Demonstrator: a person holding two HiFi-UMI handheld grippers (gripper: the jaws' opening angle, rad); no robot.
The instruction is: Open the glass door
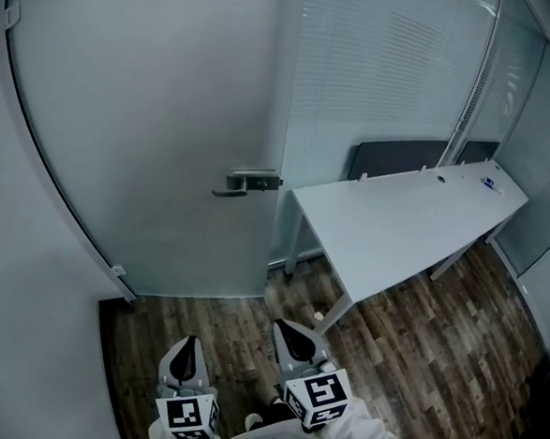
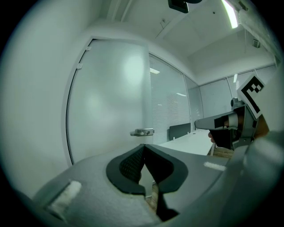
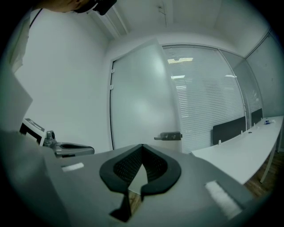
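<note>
The frosted glass door (image 1: pixel 159 131) stands closed ahead, with a metal lever handle (image 1: pixel 249 181) at its right edge. Both grippers are low in the head view, well short of the door. My left gripper (image 1: pixel 187 347) is shut with nothing between its jaws. My right gripper (image 1: pixel 286 329) is also shut and empty. In the left gripper view the handle (image 2: pixel 142 132) shows just above my left gripper (image 2: pixel 144 146), with the right gripper (image 2: pixel 222 123) off to the side. In the right gripper view the handle (image 3: pixel 168 136) sits above and right of my right gripper (image 3: pixel 142 146).
A long white desk (image 1: pixel 416 219) stands right of the door, its near leg (image 1: pixel 334 314) close to my right gripper. Dark chair backs (image 1: pixel 397 159) sit behind it against a blinded glass wall (image 1: pixel 389 72). A plain wall (image 1: pixel 27 272) borders the left. The floor (image 1: pixel 434 356) is wood.
</note>
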